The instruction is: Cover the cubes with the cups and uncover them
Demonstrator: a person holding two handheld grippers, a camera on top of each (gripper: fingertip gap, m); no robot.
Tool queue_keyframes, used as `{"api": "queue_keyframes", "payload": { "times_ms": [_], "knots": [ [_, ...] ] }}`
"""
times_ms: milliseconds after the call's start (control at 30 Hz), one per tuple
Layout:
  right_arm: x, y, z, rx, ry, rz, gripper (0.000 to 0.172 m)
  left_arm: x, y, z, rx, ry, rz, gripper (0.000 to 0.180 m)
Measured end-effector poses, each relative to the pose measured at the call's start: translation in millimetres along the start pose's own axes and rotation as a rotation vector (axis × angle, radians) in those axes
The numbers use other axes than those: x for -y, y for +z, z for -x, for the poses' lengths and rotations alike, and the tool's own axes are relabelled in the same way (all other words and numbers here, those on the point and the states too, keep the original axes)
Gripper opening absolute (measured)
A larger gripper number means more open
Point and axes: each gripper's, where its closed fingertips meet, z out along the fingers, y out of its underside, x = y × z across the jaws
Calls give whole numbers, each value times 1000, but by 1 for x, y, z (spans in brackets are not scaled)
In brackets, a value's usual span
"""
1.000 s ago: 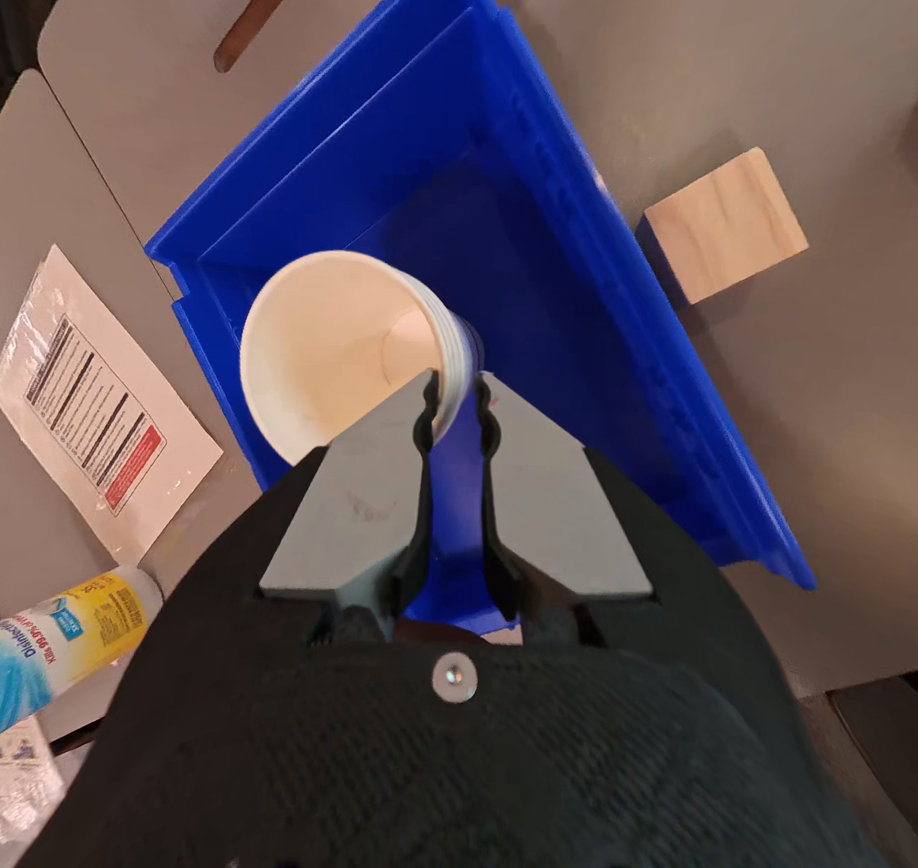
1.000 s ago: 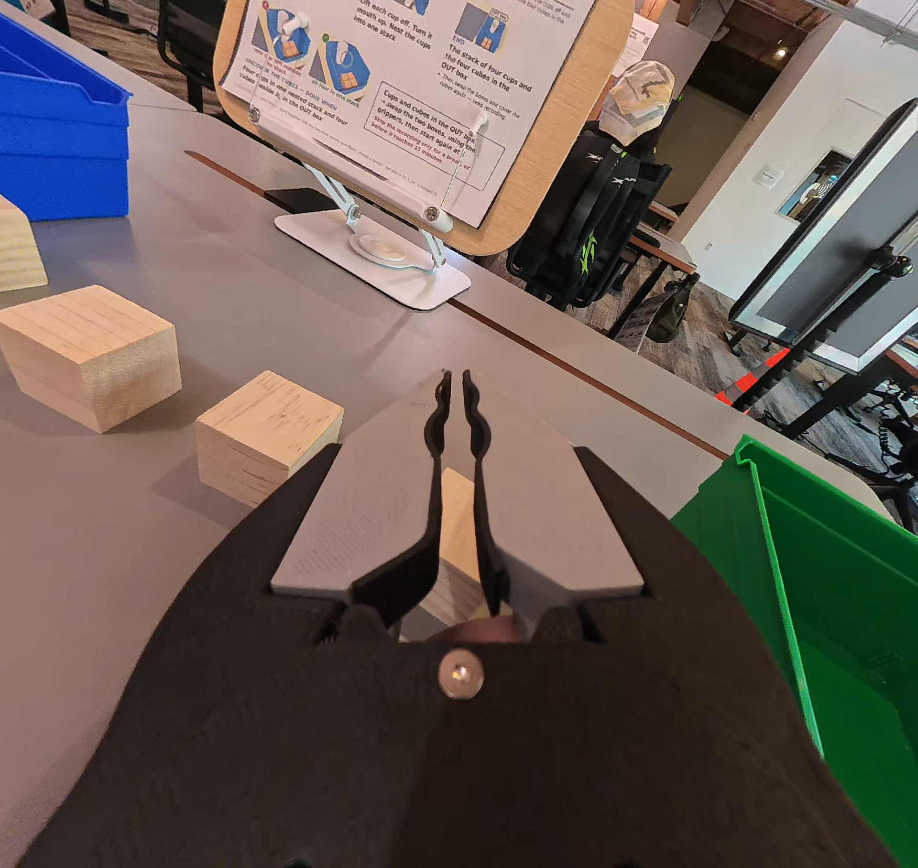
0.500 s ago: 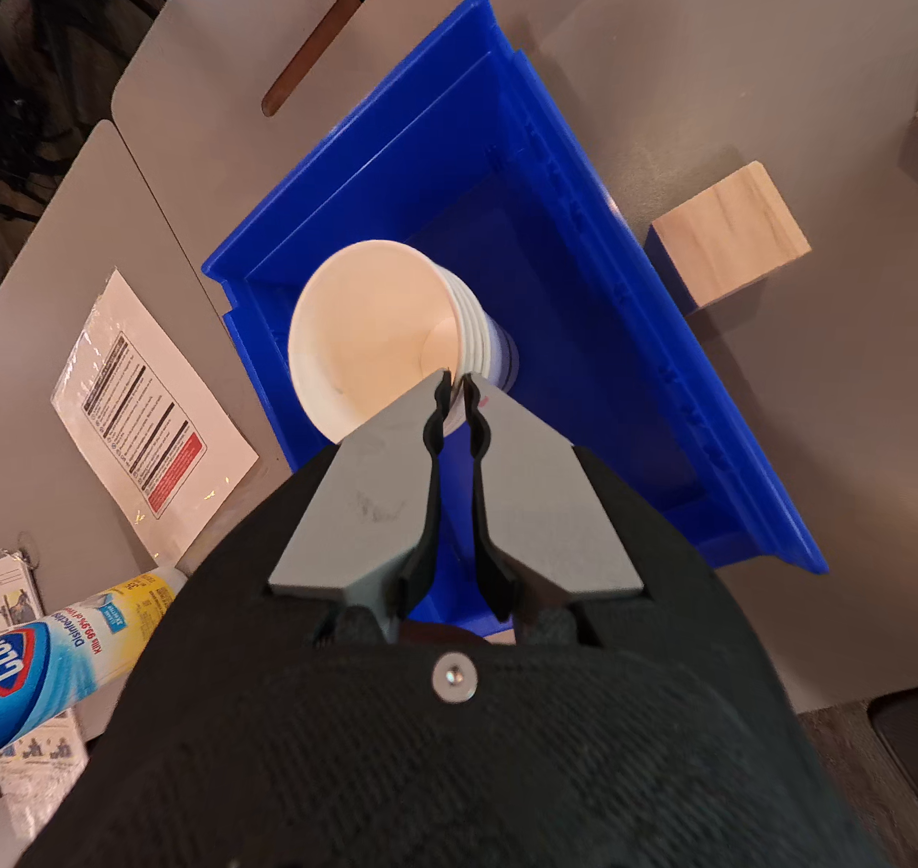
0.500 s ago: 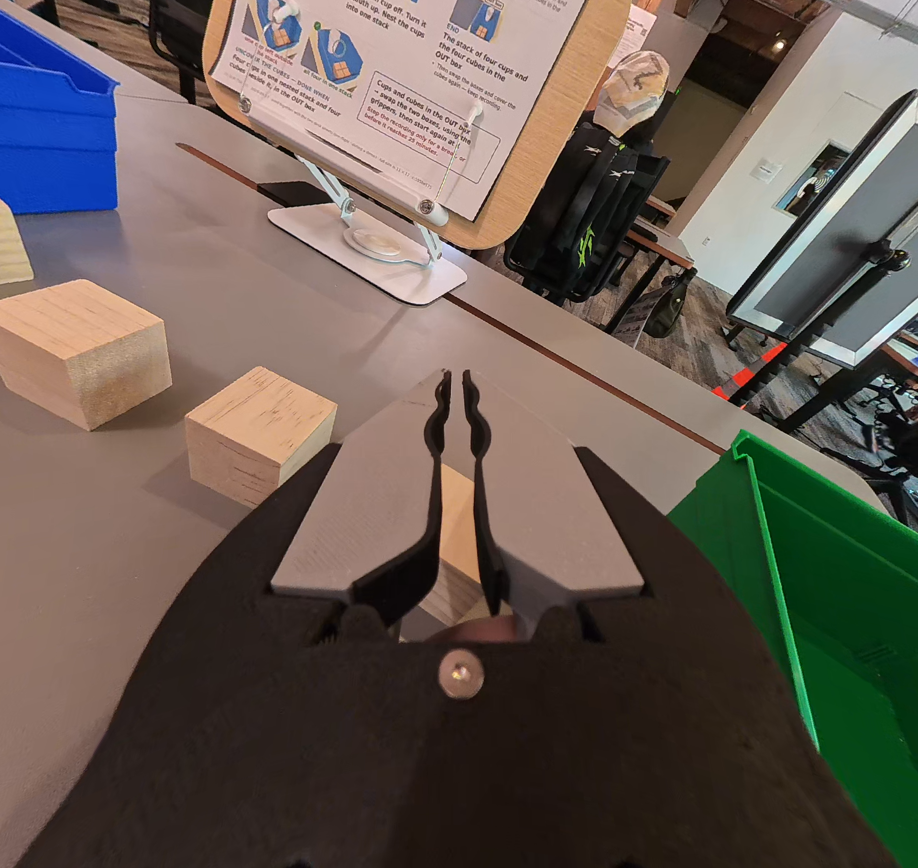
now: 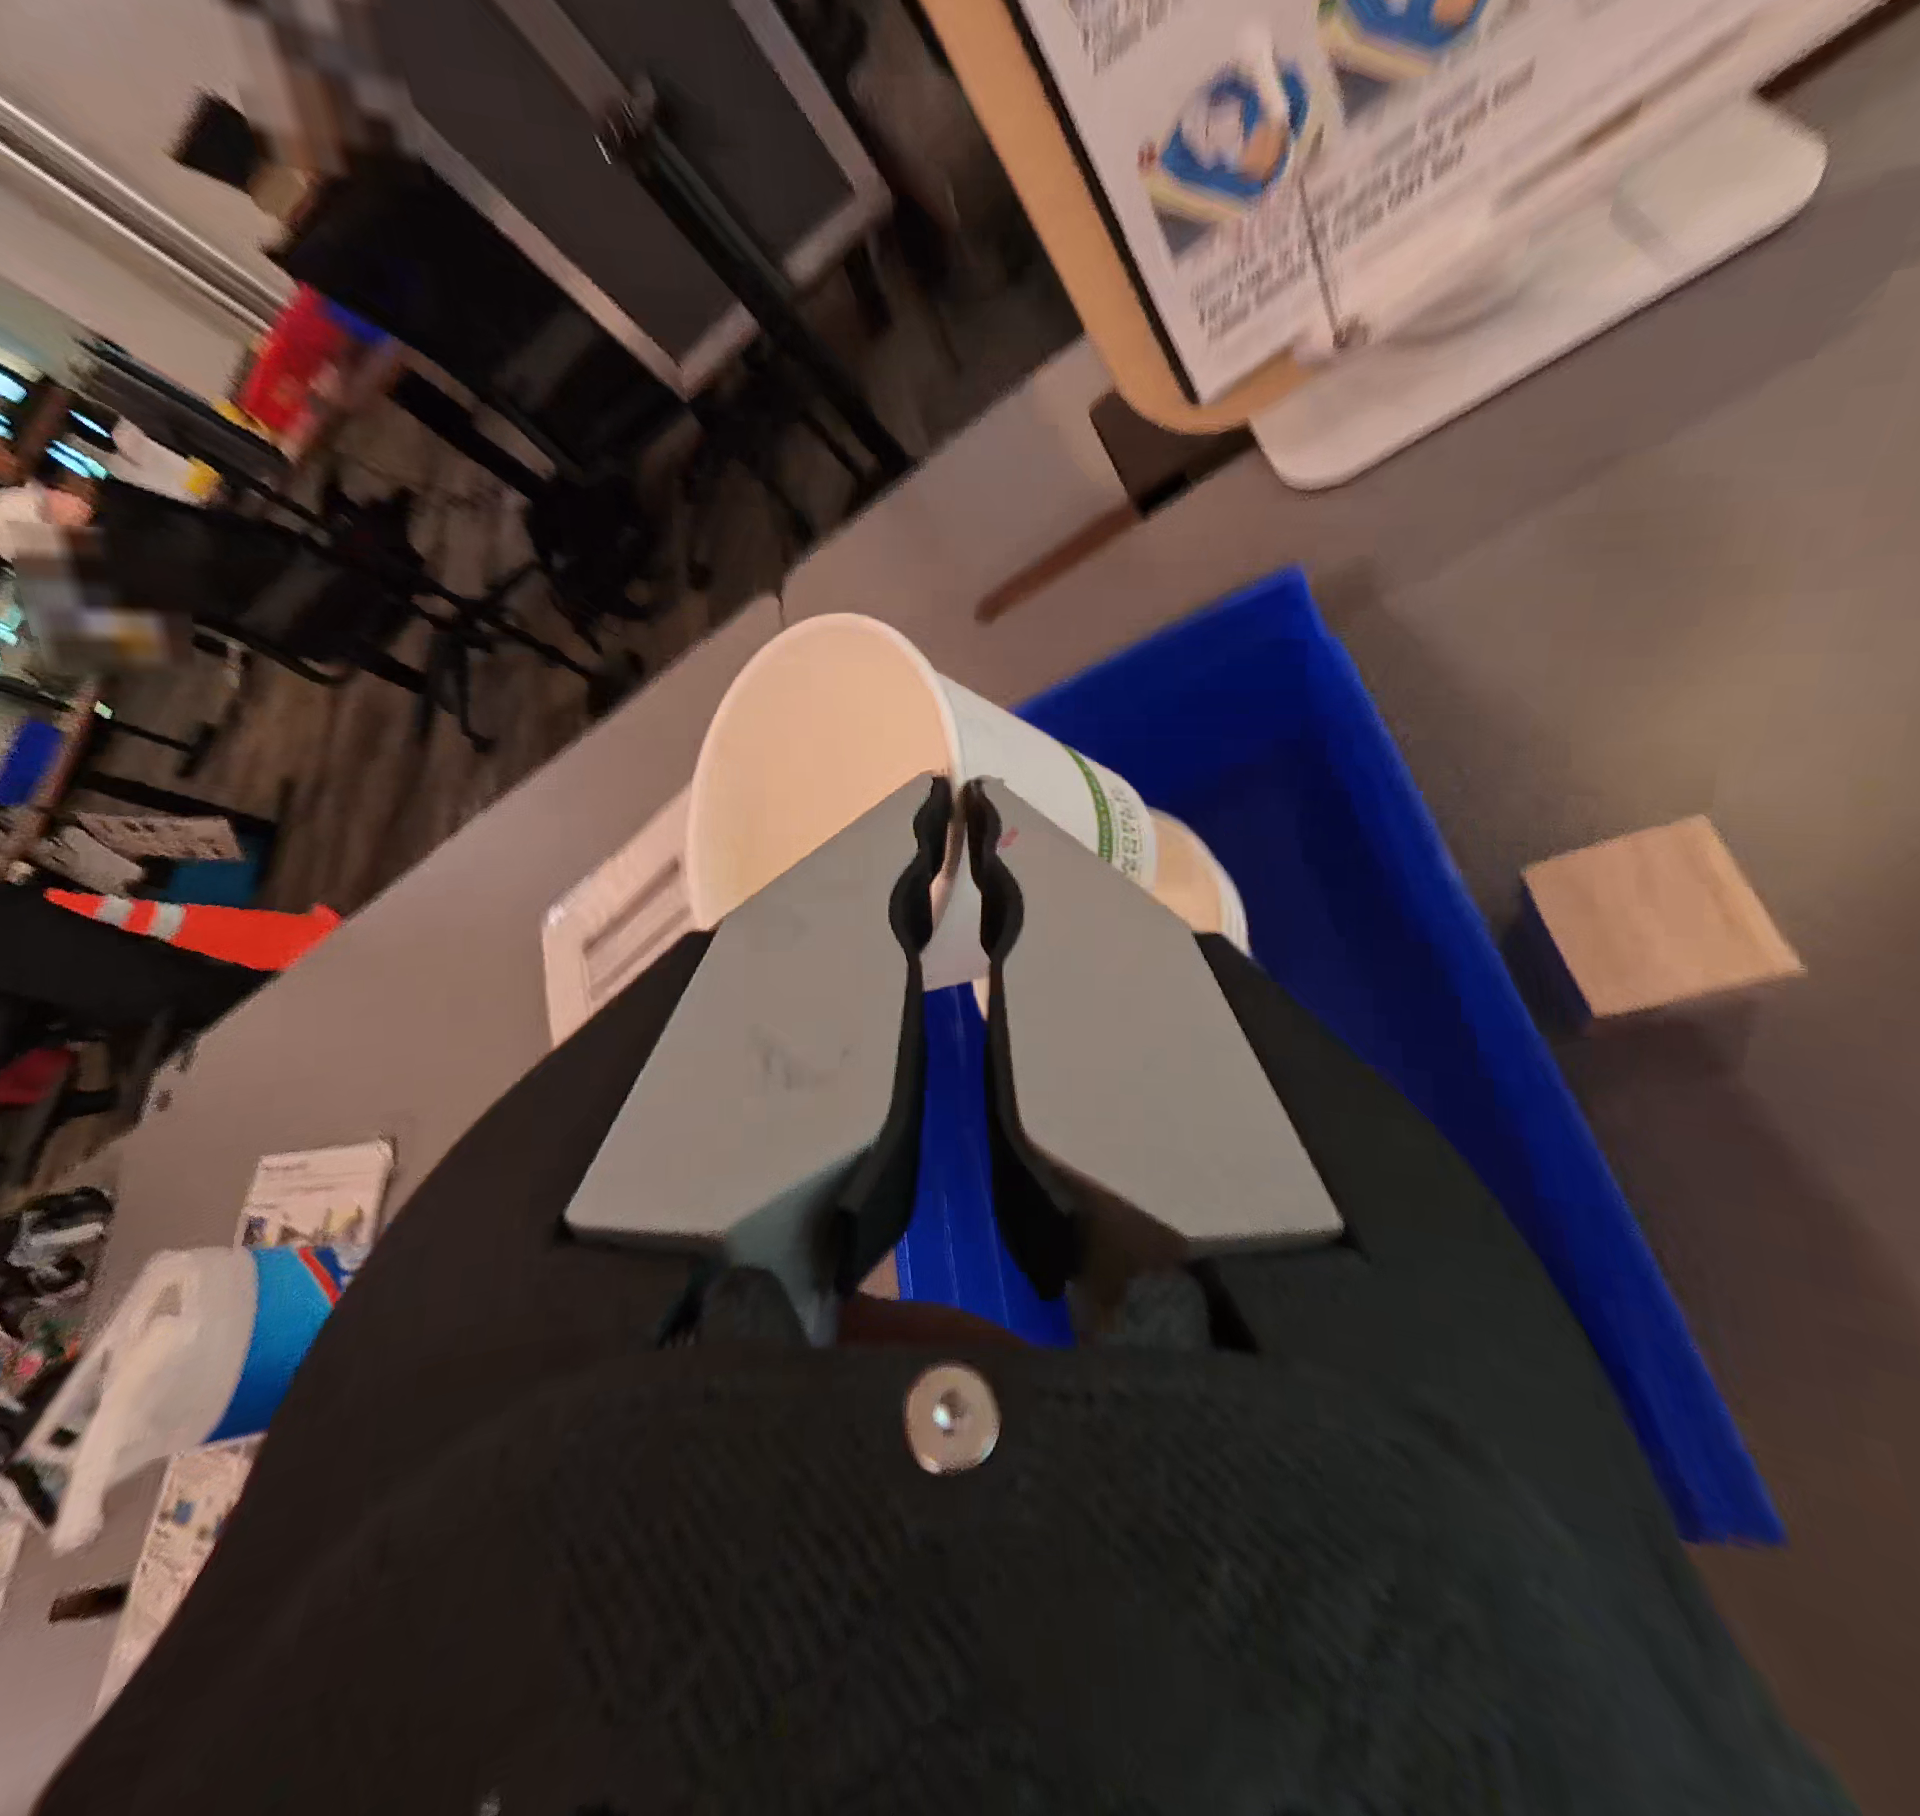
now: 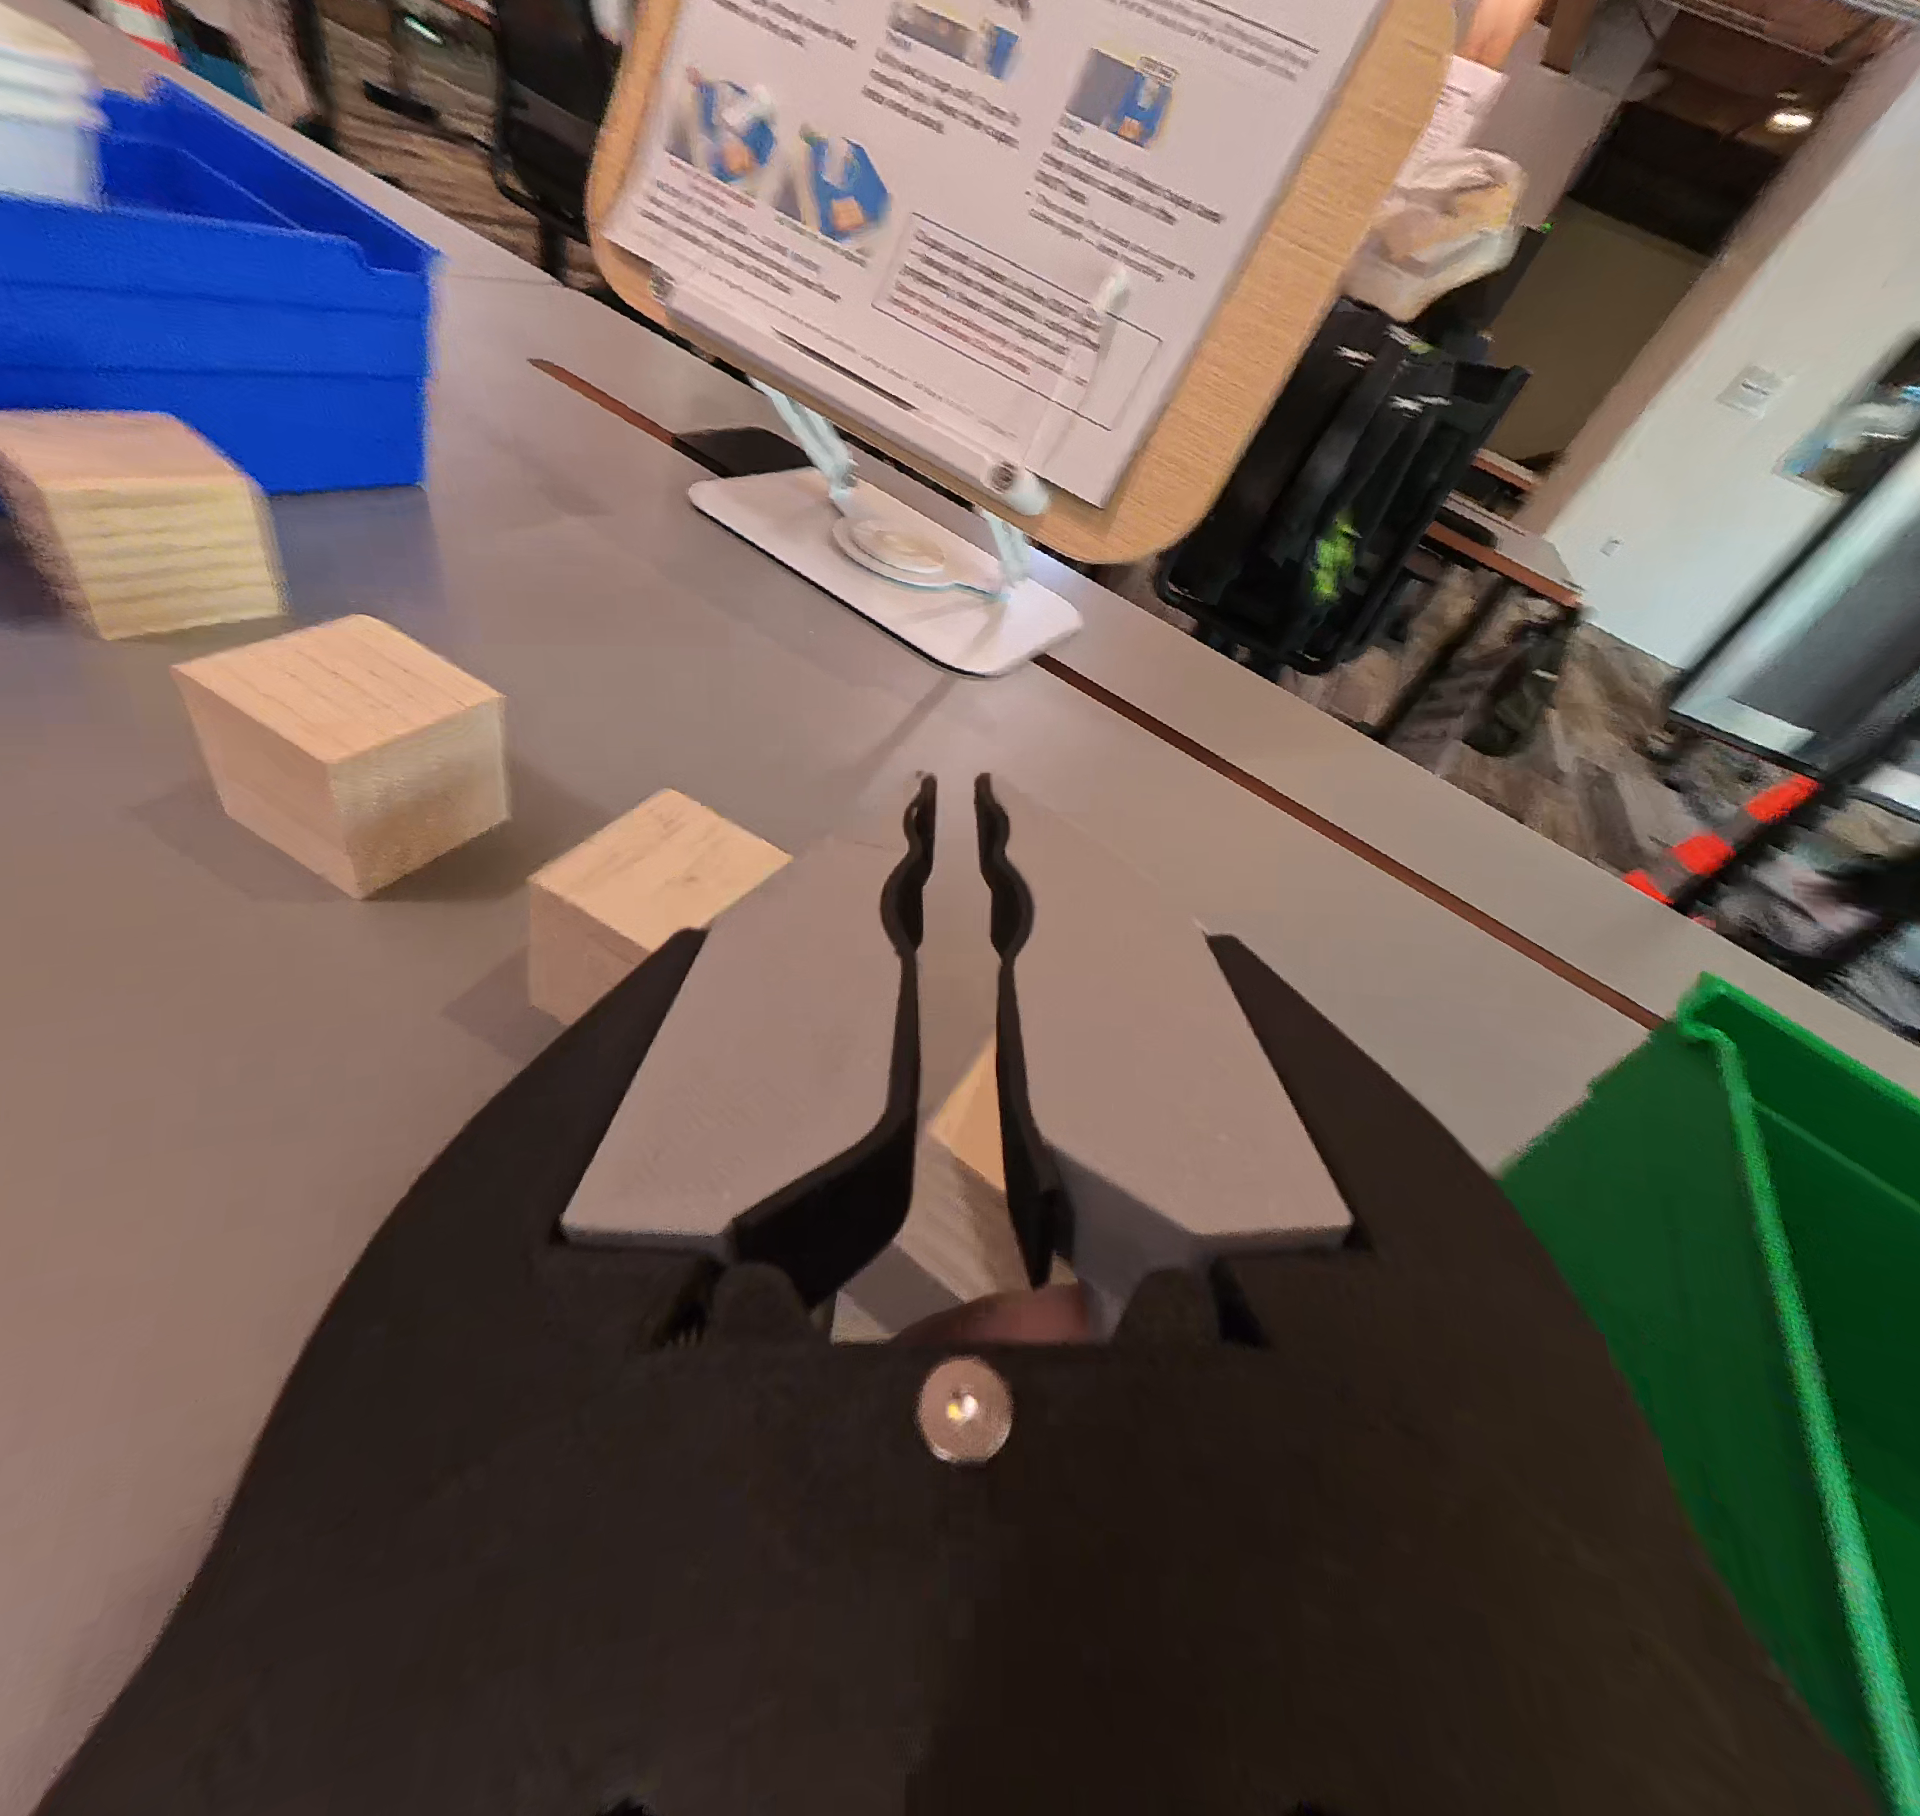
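In the left wrist view my left gripper (image 5: 954,790) is shut on the rim of a white paper cup (image 5: 831,758) and holds it on its side above the blue bin (image 5: 1351,831). The rest of the cup stack (image 5: 1195,883) lies in the bin just behind it. One wooden cube (image 5: 1652,914) stands on the table right of the bin. In the right wrist view my right gripper (image 6: 954,784) hangs over the grey table with a narrow gap between its fingers and nothing in it. Wooden cubes (image 6: 343,748) (image 6: 644,883) (image 6: 145,519) stand to its left; another cube (image 6: 961,1195) shows under the fingers.
A green bin (image 6: 1818,1299) stands at the right table edge. An instruction board on a white stand (image 6: 987,156) is at the back. The blue bin (image 6: 208,332) is at the far left. A wipes canister (image 5: 208,1351) and papers lie left of the bin.
My left gripper closed on the top cup's rim and lifted it off the stack, swinging the view upward. My right gripper shifted right and its fingers parted slightly.
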Motion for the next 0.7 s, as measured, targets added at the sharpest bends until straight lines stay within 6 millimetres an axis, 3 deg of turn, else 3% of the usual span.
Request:
{"api": "queue_keyframes", "payload": {
  "times_ms": [100,200,267,333,400,467,567,700],
  "knots": [
    [19,-7,39,265,102,-104,6,49,-28,-22,9,37,-178,2],
    [38,-34,93,731,317,-159,21,100,-72,-78,-94,45,-422,2],
    [47,-50,111,928,426,-161,39,128,-110,-119,-171,23,-614,2],
    [54,-64,120,1044,465,-182,44,146,-149,-159,-275,-47,-798,2],
    [62,-78,127,1126,476,-221,45,152,-175,-196,-404,-156,-934,1],
    [66,-88,132,1191,488,-239,52,146,-182,-232,-526,-269,-999,1],
    [75,-90,126,1209,549,-286,63,128,-165,-280,-649,-409,-1004,2],
    [81,-69,91,1085,732,-326,83,98,-143,-332,-814,-485,-944,1]
  ]
}}
